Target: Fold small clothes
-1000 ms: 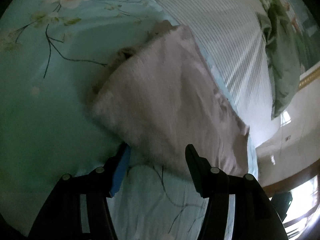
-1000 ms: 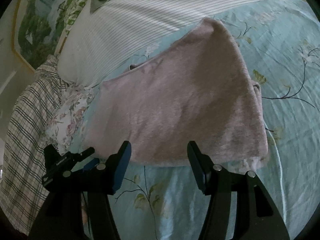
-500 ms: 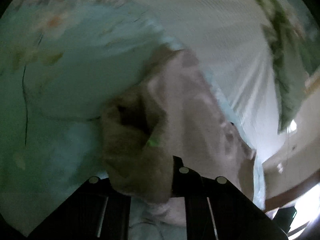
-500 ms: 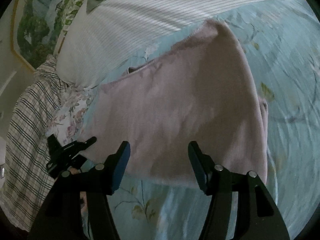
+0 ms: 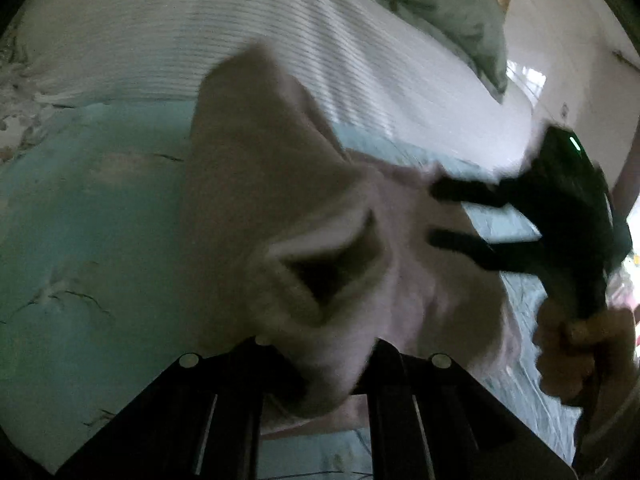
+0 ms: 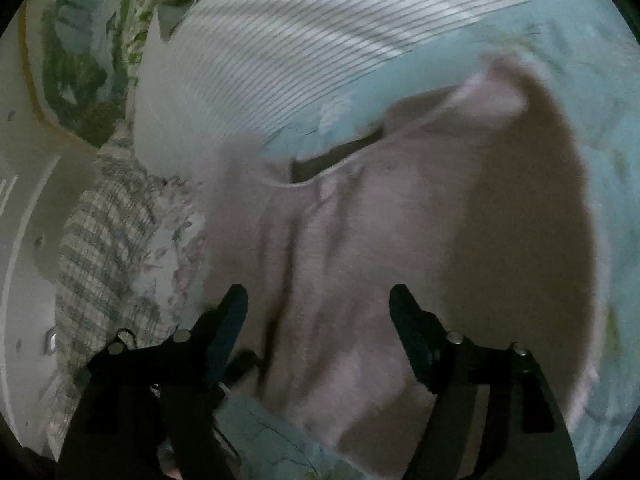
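Observation:
A pale pink garment [image 5: 248, 184] lies on the light blue floral bedsheet [image 5: 80, 208]. My left gripper [image 5: 320, 360] is shut on a bunched fold of it and holds that part raised, with an open hem or sleeve mouth [image 5: 324, 272] facing the camera. In the left wrist view my right gripper [image 5: 434, 216] reaches in from the right, held by a hand [image 5: 580, 348]. In the right wrist view my right gripper [image 6: 318, 300] is opening wide over the pink garment [image 6: 380, 240]. The cloth lies between and below its fingers, and the pads do not press on it.
A white striped pillow [image 6: 300, 40] lies behind the garment, with a green pillow [image 5: 440, 4] beyond it. A plaid cloth [image 6: 100, 232] and a floral cloth [image 6: 176, 240] lie at the bed's left side. A framed green picture [image 6: 68, 60] hangs on the wall.
My left gripper shut on the garment's near edge, then lifted and rolled with it. The right gripper spread wider and moved in over the cloth, and now shows in the left wrist view.

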Demonstrator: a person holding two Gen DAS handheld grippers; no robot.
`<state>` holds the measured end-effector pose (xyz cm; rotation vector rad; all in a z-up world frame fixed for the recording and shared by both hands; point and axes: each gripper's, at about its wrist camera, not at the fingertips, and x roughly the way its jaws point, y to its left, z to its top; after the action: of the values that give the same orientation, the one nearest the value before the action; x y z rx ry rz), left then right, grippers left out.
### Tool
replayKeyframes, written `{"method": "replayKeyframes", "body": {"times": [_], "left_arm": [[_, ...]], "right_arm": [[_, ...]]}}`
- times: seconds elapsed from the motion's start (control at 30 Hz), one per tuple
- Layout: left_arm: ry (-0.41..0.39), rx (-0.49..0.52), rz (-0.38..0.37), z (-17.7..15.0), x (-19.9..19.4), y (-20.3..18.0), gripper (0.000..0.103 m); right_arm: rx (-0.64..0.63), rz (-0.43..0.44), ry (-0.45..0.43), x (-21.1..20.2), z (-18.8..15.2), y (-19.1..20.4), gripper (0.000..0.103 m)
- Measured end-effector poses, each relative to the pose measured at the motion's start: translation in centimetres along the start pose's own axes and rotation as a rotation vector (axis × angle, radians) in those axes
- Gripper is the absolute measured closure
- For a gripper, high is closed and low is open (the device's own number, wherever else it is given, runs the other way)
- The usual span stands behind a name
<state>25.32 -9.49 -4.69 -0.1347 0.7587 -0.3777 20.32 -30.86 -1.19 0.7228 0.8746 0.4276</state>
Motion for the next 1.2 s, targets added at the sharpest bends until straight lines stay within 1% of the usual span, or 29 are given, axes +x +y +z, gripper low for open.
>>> {"method": "replayKeyframes", "body": {"times": [0.07, 0.13, 0.23, 0.4, 0.5, 0.53, 0.57, 0.63, 0.67, 0.7, 0.77, 0.87, 0.93, 0.97, 1.03, 1.1, 1.2], "left_arm": [[0.013, 0.008, -0.014, -0.3, 0.4, -0.2, 0.095], [0.022, 0.016, -0.02, -0.5, 0.6, -0.5, 0.095], [0.018, -0.005, -0.034, -0.7, 0.5, -0.3, 0.095], [0.01, -0.039, -0.049, -0.7, -0.1, 0.6, 0.095], [0.015, -0.021, -0.044, -1.5, -0.4, 0.2, 0.095], [0.016, -0.011, -0.04, -1.5, -0.4, -0.1, 0.095], [0.017, 0.0, -0.032, -1.3, -0.5, -0.5, 0.095], [0.013, 0.02, -0.022, -1.2, -0.7, -1.2, 0.095], [0.009, 0.026, -0.021, -1.0, -0.9, -1.7, 0.095], [0.006, 0.03, -0.021, -0.8, -1.2, -2.1, 0.095], [-0.008, 0.043, -0.027, -0.4, -2.0, -3.0, 0.095], [-0.029, 0.066, -0.057, 0.2, -2.8, -4.7, 0.095], [-0.03, 0.081, -0.089, 0.3, -2.9, -6.2, 0.095], [-0.022, 0.095, -0.11, 0.1, -2.6, -7.5, 0.095], [-0.004, 0.12, -0.13, -0.3, -1.8, -9.3, 0.095], [0.019, 0.138, -0.149, -0.9, -0.7, -10.9, 0.095], [0.073, 0.166, -0.167, -2.0, 1.6, -12.9, 0.095]], "right_arm": [[-0.015, 0.02, 0.046, 2.0, 1.0, 0.5, 0.023], [-0.026, -0.031, 0.071, 4.3, 2.0, 0.8, 0.023], [-0.019, -0.072, 0.084, 6.4, 3.1, 0.8, 0.023], [0.025, -0.086, 0.047, 7.5, 4.4, 0.0, 0.023], [0.029, -0.072, 0.035, 7.6, 5.4, 0.0, 0.023], [0.019, -0.08, 0.035, 7.7, 5.7, 0.1, 0.025], [-0.003, -0.092, 0.037, 8.0, 6.0, 0.5, 0.029], [-0.041, -0.104, 0.059, 8.5, 6.4, 1.3, 0.057], [-0.056, -0.11, 0.064, 8.6, 6.5, 1.6, 0.066], [-0.087, -0.123, 0.06, 8.3, 6.6, 2.2, 0.082], [-0.128, -0.125, 0.031, 6.7, 6.7, 2.9, 0.086], [-0.161, -0.104, -0.062, 1.8, 7.0, 3.3, 0.088], [-0.176, -0.123, -0.114, -1.6, 7.1, 2.6, 0.088], [-0.182, -0.153, -0.135, -3.3, 6.9, 1.8, 0.088], [-0.17, -0.194, -0.144, -4.7, 6.6, 0.4, 0.088], [-0.135, -0.241, -0.138, -5.6, 6.1, -1.8, 0.088], [-0.094, -0.294, -0.117, -5.5, 5.5, -4.5, 0.088]]}}
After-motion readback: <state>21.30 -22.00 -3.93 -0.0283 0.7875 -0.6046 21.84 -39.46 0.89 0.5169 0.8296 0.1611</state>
